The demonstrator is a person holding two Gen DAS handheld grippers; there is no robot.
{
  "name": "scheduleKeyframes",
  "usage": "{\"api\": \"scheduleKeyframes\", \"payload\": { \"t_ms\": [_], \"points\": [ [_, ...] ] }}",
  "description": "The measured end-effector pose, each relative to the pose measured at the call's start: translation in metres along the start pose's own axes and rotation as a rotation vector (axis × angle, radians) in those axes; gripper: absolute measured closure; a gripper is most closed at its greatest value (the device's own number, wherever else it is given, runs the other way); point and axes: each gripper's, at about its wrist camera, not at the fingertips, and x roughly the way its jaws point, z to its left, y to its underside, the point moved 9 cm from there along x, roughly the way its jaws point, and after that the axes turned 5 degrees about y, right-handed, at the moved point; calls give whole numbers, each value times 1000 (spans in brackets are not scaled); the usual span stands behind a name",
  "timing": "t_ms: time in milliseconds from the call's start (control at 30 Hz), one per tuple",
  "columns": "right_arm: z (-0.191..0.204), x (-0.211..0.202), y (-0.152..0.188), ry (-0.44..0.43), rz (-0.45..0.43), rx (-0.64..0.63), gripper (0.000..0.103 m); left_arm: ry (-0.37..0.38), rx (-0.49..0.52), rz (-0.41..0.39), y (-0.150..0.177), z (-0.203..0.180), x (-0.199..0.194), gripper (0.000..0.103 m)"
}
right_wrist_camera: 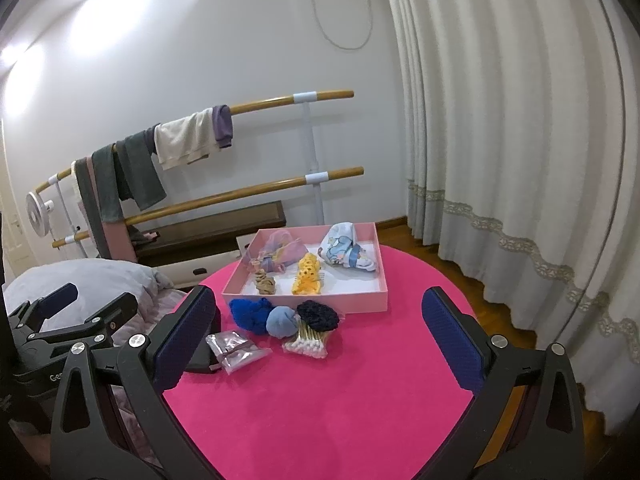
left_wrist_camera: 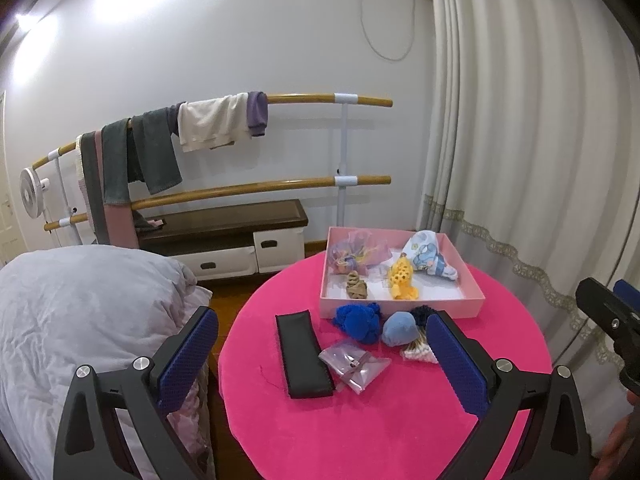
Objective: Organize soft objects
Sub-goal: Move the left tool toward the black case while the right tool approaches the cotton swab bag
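Soft objects (right_wrist_camera: 280,318) lie in a row along the pink box's (right_wrist_camera: 320,300) near wall; both grippers (left_wrist_camera: 320,344) (right_wrist_camera: 316,328) gape empty.

Dim indoor light, bright glare patches on upper-left wall (left_wrist_camera: 120,20), strong fisheye bending, dark vignetted corners, mostly sharp

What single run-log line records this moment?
left gripper: open | right gripper: open | pink box: four items | table: six items outside
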Motion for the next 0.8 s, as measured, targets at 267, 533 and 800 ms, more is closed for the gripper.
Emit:
{"api": "scheduleKeyframes", "payload": {
  "t_ms": [267,533,800],
  "points": [
    [4,-3,0,-6,-2,-10,0,0,-15,1,4,5,-2,0],
    [-3,4,4,8,20,-7,0,-23,-36,33,17,20,10,0],
    [-14,26,18,23,73,1,0,-43,-55,106,32,36,37,0]
  ]
}}
